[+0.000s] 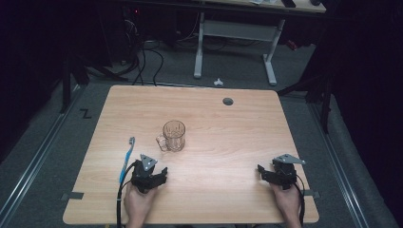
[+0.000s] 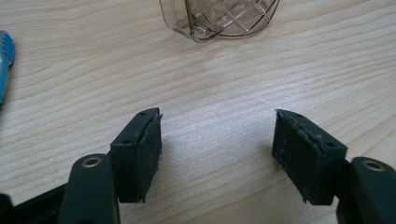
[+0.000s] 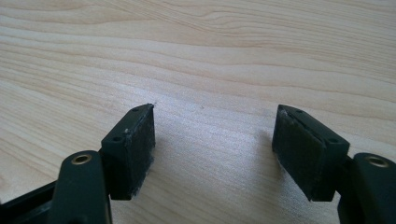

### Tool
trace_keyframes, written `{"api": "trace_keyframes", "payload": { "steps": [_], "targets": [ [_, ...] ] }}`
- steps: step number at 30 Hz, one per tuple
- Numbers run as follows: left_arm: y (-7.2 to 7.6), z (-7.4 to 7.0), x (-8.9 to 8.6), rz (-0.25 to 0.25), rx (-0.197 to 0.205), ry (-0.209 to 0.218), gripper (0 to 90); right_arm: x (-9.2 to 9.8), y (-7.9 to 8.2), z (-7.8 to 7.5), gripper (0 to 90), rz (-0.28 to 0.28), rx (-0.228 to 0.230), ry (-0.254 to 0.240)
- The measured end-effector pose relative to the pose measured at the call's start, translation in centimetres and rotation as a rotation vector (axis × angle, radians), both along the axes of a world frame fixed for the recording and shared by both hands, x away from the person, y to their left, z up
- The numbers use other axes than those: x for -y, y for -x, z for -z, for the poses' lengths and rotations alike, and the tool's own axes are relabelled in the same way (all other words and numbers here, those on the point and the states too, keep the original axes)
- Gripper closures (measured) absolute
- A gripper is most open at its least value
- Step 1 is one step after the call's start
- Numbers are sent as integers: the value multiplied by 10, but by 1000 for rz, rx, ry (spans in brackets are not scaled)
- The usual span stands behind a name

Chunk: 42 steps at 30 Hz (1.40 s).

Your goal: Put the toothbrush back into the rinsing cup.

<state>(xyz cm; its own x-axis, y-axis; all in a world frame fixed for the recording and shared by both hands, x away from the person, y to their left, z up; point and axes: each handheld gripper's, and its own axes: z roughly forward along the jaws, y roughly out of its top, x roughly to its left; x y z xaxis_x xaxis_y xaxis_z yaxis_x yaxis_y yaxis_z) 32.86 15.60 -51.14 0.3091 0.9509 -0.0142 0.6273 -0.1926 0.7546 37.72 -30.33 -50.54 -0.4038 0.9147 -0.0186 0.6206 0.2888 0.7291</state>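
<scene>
A clear cut-glass mug [image 1: 173,136] with a handle stands upright near the middle of the wooden table [image 1: 228,137]; its base [image 2: 219,18] is at the top of the left gripper view. A blue toothbrush [image 1: 127,158] lies flat to the mug's left, its end [image 2: 4,60] at that view's left edge. My left gripper [image 1: 159,174] rests low on the table in front of the mug, open and empty [image 2: 217,140]. My right gripper [image 1: 264,172] rests near the front right, also open with bare wood between its jaws [image 3: 215,137].
A round cable hole [image 1: 228,101] sits near the table's far edge. Beyond the table stand a white desk frame [image 1: 235,42] and loose cables [image 1: 142,57] on the grey floor. Dark curtains close in both sides.
</scene>
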Motion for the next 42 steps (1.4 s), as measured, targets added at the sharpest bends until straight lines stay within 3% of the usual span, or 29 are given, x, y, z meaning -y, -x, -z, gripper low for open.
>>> {"api": "trace_keyframes", "payload": {
  "steps": [30,39,42],
  "targets": [
    [0,0,0,27,-9,13,262,0,0,0,301,4,-2,-1],
    [2,-1,1,45,-19,-5,244,0,0,0,301,3,-2,-1],
    [2,-1,0,45,-25,18,256,0,0,0,301,4,-2,-1]
  ]
}}
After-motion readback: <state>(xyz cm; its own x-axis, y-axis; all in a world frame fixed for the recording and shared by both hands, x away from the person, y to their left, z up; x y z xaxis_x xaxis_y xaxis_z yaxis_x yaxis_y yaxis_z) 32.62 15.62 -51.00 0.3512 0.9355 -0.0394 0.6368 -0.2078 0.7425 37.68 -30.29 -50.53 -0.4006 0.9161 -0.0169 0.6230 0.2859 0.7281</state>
